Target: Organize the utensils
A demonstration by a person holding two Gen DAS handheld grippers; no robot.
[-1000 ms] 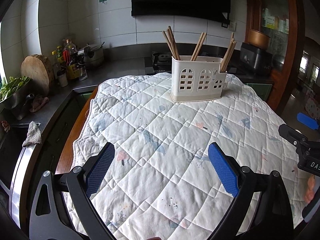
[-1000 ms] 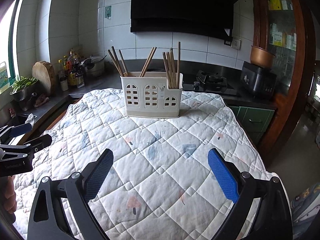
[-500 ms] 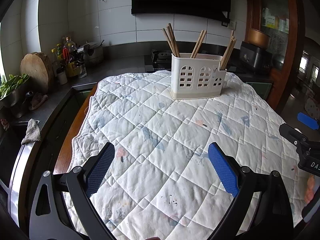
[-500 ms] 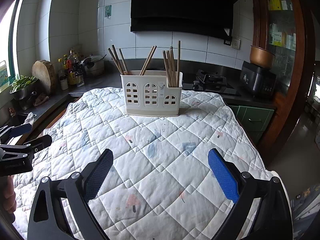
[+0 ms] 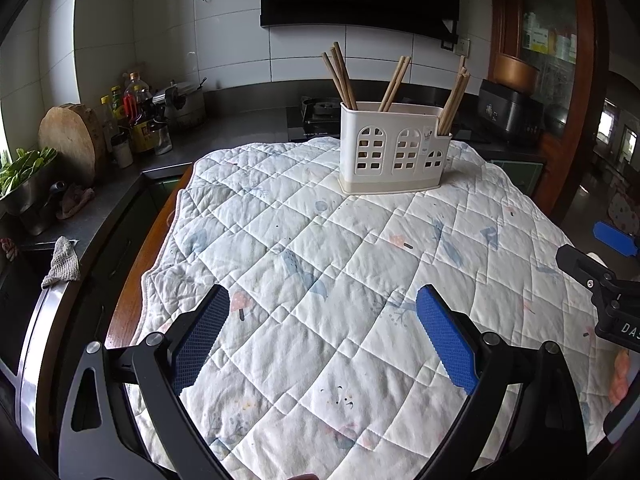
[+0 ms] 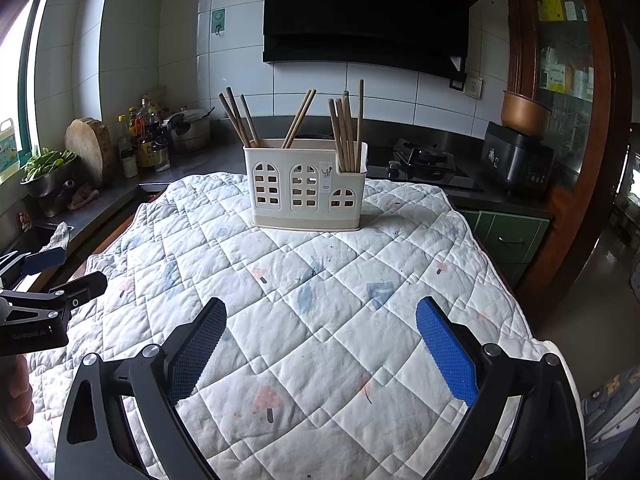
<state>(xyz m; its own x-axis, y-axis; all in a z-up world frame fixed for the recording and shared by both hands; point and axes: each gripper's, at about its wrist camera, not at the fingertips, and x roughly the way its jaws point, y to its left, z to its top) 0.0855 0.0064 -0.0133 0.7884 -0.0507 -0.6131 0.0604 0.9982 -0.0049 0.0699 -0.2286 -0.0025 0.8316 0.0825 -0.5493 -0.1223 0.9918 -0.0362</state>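
Observation:
A white plastic utensil holder [image 5: 394,152] with arched cut-outs stands at the far side of the quilted table cloth [image 5: 320,280]; it also shows in the right wrist view [image 6: 306,184]. Several wooden chopsticks [image 6: 346,128] stand upright in its compartments, in three groups, and show in the left wrist view too [image 5: 342,76]. My left gripper [image 5: 322,336] is open and empty, low over the near part of the cloth. My right gripper [image 6: 320,340] is open and empty, also near the front. Each gripper shows at the edge of the other's view.
A dark counter runs along the left and back, with a round wooden board [image 5: 74,140], bottles [image 5: 136,116], a pot [image 5: 184,104], a bowl of greens [image 5: 24,176] and a gas hob [image 6: 424,160]. A wooden cabinet [image 6: 560,80] and a black cooker [image 6: 516,158] stand right.
Both views have pulled back and risen slightly, so the holder sits a little lower and farther. Both grippers stay open and empty.

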